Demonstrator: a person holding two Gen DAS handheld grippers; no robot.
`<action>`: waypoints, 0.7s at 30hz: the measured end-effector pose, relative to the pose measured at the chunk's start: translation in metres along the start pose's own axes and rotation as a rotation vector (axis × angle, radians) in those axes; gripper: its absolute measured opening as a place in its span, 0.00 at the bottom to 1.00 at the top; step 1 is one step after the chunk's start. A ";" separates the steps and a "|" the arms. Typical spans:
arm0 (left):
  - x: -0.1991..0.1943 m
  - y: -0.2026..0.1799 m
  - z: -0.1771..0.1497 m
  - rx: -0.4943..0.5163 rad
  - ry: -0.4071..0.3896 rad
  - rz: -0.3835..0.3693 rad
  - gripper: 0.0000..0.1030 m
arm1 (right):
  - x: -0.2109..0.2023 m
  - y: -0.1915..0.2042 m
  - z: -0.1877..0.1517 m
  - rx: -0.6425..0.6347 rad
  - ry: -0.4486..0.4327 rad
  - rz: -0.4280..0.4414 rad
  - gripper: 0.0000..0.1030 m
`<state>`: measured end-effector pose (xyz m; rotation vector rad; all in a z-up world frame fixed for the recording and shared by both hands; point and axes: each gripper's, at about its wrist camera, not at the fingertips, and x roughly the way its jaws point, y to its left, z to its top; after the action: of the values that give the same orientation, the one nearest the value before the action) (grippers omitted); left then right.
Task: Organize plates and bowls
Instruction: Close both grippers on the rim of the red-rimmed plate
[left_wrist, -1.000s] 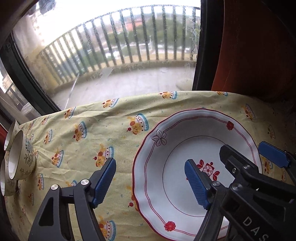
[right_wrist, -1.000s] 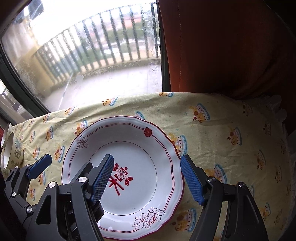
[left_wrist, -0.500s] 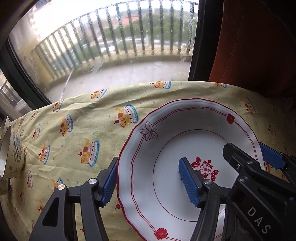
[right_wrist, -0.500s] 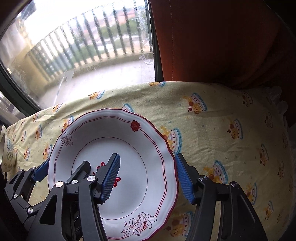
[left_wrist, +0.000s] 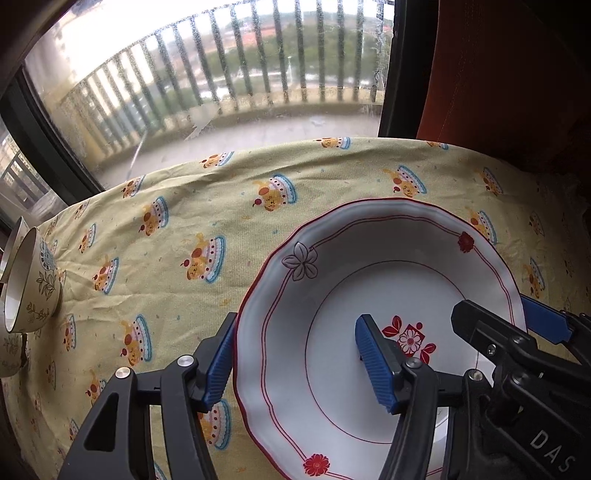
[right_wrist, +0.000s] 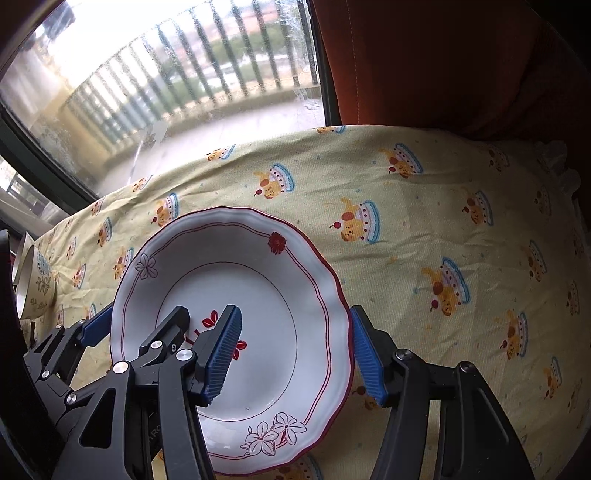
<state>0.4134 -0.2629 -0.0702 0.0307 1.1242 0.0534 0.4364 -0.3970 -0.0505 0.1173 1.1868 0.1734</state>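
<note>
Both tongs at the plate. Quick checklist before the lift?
1. Left tongs straddle the plate rim, one pad outside, one over the well: ok.
2. Right tongs straddle the opposite rim the same way: ok.
3. Pads actually pressing on the rim on both sides: cannot tell.
4. Plate empty, nothing to spill: ok.
5. Cups at the far left stand apart from the plate: ok.
6. Plate lying flat on the tablecloth: cannot tell.

Frame edge crops the plate (left_wrist: 295, 332) and cups (left_wrist: 26, 288).
</note>
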 end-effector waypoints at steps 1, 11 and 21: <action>0.000 -0.001 -0.001 0.005 -0.003 -0.005 0.63 | -0.001 0.000 -0.001 -0.011 -0.001 0.000 0.61; -0.001 -0.002 0.001 -0.008 -0.001 -0.020 0.60 | 0.015 0.000 0.002 -0.099 -0.004 -0.056 0.44; -0.007 -0.002 0.008 -0.015 0.003 -0.005 0.57 | 0.008 0.003 0.005 -0.062 -0.008 -0.085 0.44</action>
<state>0.4179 -0.2650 -0.0600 0.0146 1.1266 0.0576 0.4435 -0.3925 -0.0552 0.0132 1.1750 0.1343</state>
